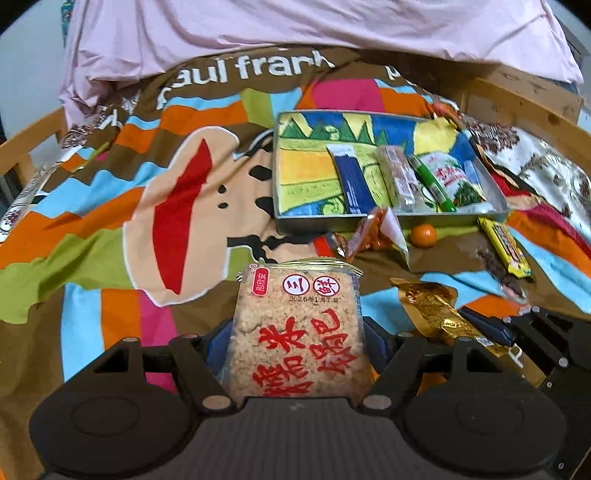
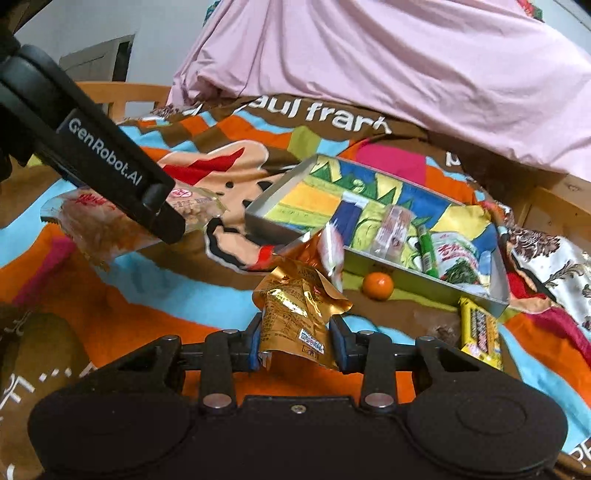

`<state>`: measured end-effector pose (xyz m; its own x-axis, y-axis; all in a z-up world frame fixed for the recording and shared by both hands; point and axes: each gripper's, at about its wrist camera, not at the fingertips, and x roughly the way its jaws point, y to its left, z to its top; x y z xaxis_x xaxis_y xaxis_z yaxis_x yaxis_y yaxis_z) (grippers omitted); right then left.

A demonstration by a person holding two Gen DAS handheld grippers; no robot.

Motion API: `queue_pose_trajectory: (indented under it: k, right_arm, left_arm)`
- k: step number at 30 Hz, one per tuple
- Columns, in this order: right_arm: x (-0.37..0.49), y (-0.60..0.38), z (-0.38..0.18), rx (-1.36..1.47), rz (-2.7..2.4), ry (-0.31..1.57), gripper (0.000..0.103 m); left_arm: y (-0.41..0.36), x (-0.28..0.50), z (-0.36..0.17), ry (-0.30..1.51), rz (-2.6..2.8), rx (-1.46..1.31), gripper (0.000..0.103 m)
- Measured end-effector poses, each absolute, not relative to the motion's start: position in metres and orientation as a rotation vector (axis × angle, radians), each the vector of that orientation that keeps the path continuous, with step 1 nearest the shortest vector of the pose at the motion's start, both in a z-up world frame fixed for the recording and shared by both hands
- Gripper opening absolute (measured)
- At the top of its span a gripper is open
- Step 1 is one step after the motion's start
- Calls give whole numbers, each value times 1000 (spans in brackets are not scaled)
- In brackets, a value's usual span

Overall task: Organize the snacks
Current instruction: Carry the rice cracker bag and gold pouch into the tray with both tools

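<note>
My left gripper (image 1: 295,343) is shut on a clear rice-cracker pack (image 1: 297,325) with red characters, held above the bedspread. It also shows in the right wrist view (image 2: 107,221), under the left gripper's arm. My right gripper (image 2: 297,347) is shut on a gold foil snack packet (image 2: 295,314), which shows in the left wrist view (image 1: 432,310) too. A shallow grey tray (image 1: 369,221) with a painted floor lies ahead and holds a blue packet (image 1: 352,181), a clear bar (image 1: 400,173), a green tube (image 1: 434,181) and a white-green bag (image 1: 458,177).
Loose on the bedspread in front of the tray are an orange-red packet (image 1: 369,232), a small orange ball (image 1: 423,235) and a yellow candy bar (image 1: 506,247). A pink sheet (image 1: 295,33) is heaped behind. Wooden bed rails (image 1: 517,99) run along the sides.
</note>
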<state>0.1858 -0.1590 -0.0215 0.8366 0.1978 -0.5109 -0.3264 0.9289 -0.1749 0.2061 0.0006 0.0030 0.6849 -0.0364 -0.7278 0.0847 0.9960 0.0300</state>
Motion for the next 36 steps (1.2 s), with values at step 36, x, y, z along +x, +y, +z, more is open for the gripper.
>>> queue_pose_trajectory:
  k: [36]
  right_arm:
    - [420, -281, -33, -93, 80, 417, 40]
  left_arm:
    - [-98, 420, -21, 666, -12, 14, 75]
